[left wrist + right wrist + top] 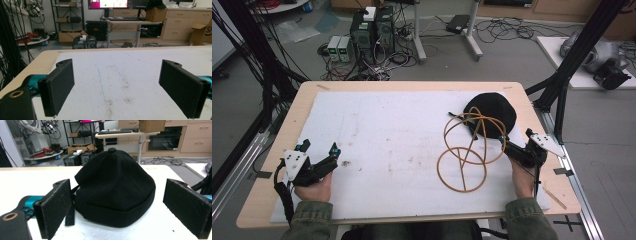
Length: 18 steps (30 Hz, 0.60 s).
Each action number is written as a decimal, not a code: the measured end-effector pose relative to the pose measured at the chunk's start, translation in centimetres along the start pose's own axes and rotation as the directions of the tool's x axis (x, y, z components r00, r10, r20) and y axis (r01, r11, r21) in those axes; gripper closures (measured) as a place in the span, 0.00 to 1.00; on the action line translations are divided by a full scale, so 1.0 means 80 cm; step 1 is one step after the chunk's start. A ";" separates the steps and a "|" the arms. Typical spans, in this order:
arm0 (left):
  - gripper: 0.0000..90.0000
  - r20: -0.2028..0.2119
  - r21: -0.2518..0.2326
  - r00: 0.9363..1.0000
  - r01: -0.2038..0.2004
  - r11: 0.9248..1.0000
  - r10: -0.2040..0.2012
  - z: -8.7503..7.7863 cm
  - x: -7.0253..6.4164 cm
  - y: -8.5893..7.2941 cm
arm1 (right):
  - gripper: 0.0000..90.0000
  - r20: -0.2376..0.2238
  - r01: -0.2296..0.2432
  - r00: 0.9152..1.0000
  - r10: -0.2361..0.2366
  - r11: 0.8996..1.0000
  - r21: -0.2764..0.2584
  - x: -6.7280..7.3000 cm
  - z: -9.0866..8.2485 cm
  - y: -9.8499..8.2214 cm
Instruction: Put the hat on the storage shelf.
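Observation:
A black cap [492, 111] with a button on top lies at the back right of the white mat [387, 130]. A tan cable [462, 190] lies in loops just in front of it, partly over its near edge. My right gripper [515, 138] stands by the cap's near right side, open. In the right gripper view the cap [115, 185] sits upright ahead of the wide-apart jaws of my right gripper [118, 185], apart from both pads. My left gripper [319, 147] rests near the mat's left edge, open, with bare mat [125, 70] between the jaws of my left gripper [117, 65].
The wooden table [302, 100] bears the stained white mat. Black frame poles [572, 60] rise at the right and left. Computer boxes [372, 30] and tangled cables sit on the floor beyond the far edge. Desks and cabinets [175, 22] stand farther back.

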<state>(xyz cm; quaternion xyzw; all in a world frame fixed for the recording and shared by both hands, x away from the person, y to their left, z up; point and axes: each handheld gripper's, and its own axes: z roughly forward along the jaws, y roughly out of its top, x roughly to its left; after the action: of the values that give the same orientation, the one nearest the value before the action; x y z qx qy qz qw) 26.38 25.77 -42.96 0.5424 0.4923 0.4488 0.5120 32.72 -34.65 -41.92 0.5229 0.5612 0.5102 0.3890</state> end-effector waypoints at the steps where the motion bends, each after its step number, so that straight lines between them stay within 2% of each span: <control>1: 0.15 0.001 0.001 1.000 0.000 1.000 0.000 0.000 0.000 0.000 | 0.09 -0.004 -0.007 1.000 0.007 1.000 -0.003 -0.001 0.001 0.000; 10: 0.15 0.011 0.013 1.000 -0.004 1.000 0.004 0.002 -0.002 -0.001 | 0.09 -0.039 -0.033 0.999 0.033 0.999 0.023 -0.001 0.011 0.008; 18: 0.15 0.006 0.010 1.000 -0.008 1.000 0.008 0.000 -0.002 -0.001 | 0.09 -0.063 -0.010 0.998 0.013 0.999 0.053 0.005 0.023 0.012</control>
<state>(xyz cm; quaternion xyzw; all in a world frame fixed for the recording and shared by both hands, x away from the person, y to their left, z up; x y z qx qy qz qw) 26.33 25.63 -43.05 0.5481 0.4910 0.4467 0.5089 34.66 -33.98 -41.24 0.5199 0.5834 0.5137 0.3543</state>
